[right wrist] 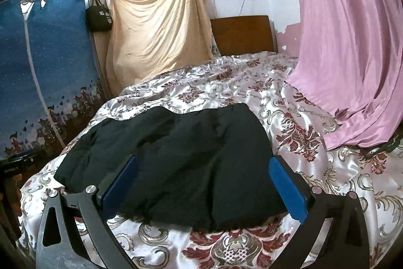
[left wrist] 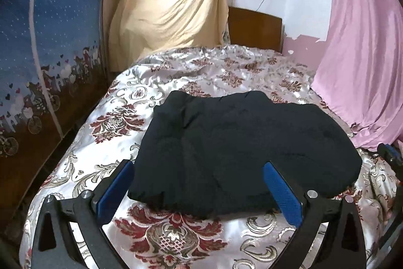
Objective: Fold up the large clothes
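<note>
With the black garment lying folded on the bedspread, just ahead of both sets of jaws: left gripper and right gripper wide, empty. Fold apparently finished; next, perhaps halving or tidying.

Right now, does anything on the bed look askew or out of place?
Nothing serious. The black garment lies folded on the bedspread, though its far edge is lumpy and uneven. The pink curtain spills onto the bed's right side. Both grippers are open and empty.
</note>
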{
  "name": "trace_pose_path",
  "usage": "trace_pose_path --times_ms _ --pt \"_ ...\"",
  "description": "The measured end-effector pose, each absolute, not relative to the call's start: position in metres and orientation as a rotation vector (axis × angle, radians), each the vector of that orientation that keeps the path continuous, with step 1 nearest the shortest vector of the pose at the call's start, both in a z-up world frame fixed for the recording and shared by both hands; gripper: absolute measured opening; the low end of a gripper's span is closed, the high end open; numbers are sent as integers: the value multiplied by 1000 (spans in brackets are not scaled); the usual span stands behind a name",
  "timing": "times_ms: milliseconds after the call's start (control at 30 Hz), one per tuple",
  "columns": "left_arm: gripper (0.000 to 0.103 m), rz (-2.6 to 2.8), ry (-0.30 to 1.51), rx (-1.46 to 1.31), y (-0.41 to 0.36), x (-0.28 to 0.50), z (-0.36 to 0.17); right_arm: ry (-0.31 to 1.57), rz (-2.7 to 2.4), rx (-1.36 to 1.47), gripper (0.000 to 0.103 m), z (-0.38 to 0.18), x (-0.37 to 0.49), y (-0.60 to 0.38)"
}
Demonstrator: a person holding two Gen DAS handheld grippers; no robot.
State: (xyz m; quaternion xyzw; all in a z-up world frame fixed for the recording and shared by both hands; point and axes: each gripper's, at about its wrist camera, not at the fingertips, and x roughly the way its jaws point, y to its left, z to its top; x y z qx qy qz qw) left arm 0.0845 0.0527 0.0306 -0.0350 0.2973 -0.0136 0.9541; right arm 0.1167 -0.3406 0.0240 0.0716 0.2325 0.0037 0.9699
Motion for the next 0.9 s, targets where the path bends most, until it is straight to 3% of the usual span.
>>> trace_pose_path --times_ms 900 --pt "103 -8 460 18 30 26 19 348 15 74 102 18 49 -275"
